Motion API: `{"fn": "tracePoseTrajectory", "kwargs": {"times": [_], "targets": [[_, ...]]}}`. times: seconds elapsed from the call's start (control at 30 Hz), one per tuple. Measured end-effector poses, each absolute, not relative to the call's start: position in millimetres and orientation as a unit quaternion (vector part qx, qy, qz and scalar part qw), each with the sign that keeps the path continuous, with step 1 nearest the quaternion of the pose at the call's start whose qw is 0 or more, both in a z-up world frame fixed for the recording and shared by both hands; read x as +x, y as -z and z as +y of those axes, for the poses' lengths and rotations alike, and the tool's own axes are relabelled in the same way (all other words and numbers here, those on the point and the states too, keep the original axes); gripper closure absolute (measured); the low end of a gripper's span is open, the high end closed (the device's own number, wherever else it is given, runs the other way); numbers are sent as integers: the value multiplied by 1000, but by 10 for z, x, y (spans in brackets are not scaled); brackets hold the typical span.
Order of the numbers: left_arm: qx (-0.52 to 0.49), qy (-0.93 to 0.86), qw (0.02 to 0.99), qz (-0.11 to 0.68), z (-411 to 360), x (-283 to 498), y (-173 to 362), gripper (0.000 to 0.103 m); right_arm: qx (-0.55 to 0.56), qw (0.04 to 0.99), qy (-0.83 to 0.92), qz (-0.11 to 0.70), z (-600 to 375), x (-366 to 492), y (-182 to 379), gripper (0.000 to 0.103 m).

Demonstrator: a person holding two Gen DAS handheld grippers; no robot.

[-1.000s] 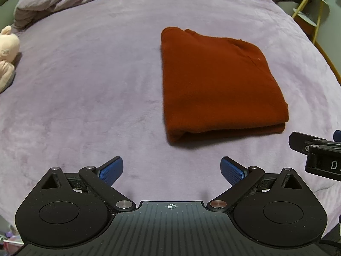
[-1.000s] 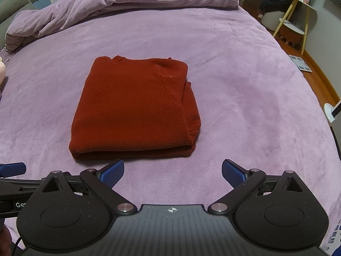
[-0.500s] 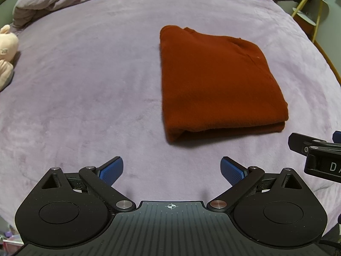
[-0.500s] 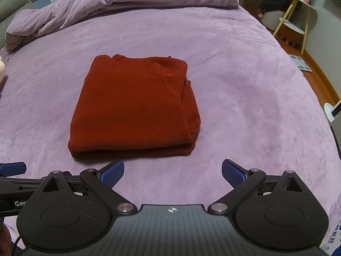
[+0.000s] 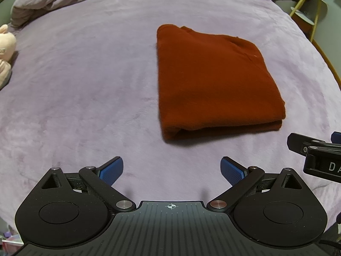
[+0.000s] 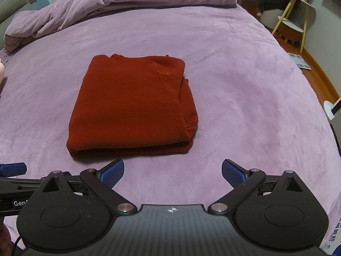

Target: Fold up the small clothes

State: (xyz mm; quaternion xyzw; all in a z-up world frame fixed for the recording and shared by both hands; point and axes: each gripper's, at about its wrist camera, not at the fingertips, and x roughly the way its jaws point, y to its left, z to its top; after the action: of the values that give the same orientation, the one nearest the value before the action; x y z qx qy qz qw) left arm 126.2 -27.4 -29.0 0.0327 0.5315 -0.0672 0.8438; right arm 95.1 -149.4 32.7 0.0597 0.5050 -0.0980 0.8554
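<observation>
A rust-red knit garment [image 5: 215, 81] lies folded into a neat rectangle on the purple bed cover [image 5: 85, 85]; it also shows in the right wrist view as the garment [image 6: 132, 106]. My left gripper [image 5: 172, 168] hovers open near the bed's front edge, short of the garment and to its left, with nothing between its blue pads. My right gripper [image 6: 173, 169] is open too, just in front of the garment's near folded edge, apart from it. Each gripper's tip shows at the side of the other's view.
A bunched purple duvet [image 6: 127, 2] lies along the far side of the bed. A pale plush toy [image 5: 6, 51] sits at the left edge. A yellow-legged side table [image 6: 296, 10] and a floor scale [image 6: 299, 60] stand to the right of the bed.
Both grippers have drawn back slightly from the folded garment, which now sits a little farther away in both views. Both stay open; the garment has not moved.
</observation>
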Motion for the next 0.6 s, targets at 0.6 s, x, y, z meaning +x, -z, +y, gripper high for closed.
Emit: {"fn": "tracePoseTrajectory", "kwargs": {"times": [0.6], "targets": [[55, 76, 844, 529, -339, 1183, 274, 2, 61, 855, 104, 504, -1517, 921, -360, 5]]}}
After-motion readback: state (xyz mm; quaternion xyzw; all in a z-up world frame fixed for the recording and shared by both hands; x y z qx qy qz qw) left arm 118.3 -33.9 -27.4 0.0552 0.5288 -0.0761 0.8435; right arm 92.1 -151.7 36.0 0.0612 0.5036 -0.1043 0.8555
